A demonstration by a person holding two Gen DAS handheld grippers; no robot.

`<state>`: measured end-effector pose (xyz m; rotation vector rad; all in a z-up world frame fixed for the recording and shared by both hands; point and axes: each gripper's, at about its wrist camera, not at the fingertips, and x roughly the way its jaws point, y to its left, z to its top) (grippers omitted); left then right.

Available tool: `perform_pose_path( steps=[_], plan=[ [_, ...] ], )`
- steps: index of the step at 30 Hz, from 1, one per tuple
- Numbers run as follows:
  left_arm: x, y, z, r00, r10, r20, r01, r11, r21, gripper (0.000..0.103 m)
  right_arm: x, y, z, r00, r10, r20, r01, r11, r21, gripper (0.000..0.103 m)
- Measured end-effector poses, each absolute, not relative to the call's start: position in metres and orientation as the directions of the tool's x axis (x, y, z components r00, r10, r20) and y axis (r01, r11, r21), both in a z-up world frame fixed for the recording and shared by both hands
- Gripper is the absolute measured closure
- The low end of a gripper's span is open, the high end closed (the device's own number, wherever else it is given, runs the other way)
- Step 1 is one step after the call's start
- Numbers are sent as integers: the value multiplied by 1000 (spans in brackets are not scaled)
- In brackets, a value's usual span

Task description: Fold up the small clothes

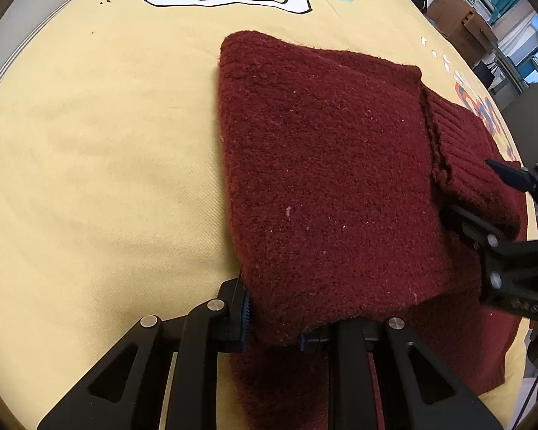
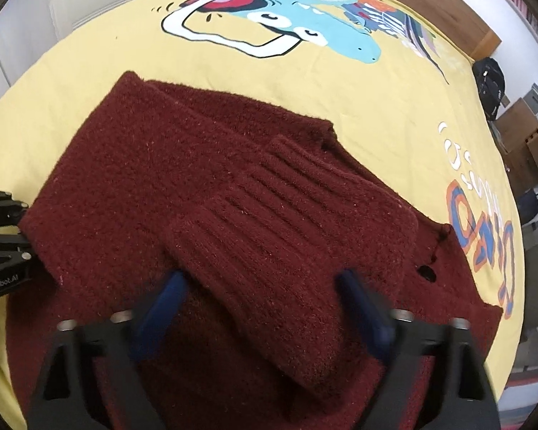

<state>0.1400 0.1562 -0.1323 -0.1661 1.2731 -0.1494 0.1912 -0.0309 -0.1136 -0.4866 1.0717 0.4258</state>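
Note:
A dark red knitted sweater lies partly folded on a yellow printed cloth. My left gripper has the near folded edge of the sweater between its blue-padded fingers; the pads are mostly hidden by the fabric. In the right wrist view the sweater has its ribbed part folded on top. My right gripper is open, its blue fingers on either side of the ribbed part. The right gripper also shows in the left wrist view, at the sweater's right edge.
The cloth carries a large cartoon print at the far side and orange lettering to the right. A black bag and cardboard boxes stand beyond the far right edge.

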Motion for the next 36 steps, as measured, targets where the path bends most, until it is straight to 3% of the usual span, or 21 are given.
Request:
perform_pose_path(
  steps=[4,5,17,24,36],
  plan=[
    [141,157,-128,284,-202,-937,16,978,-206,86,196,-33,-109,409,92,-908,-552,817,-166,82],
    [141,155,-128,284,-201,-938,15,979,-205,86,196,-36,-105,415,93,-905,-545,822,-165,83],
    [145,135,-136,278,-188,-942,0,981,-196,86,195,-142,-49,461,199,-864,-346,938,31,84],
    [147,131,-135,276,-175,-945,3,983,-181,86,193,-208,-75,394,236,-888,-220,963,158,84],
    [139,114,-135,269,-157,-950,17,987,-158,86,188,-270,-124,314,259,-914,-67,966,250,85]
  ],
)
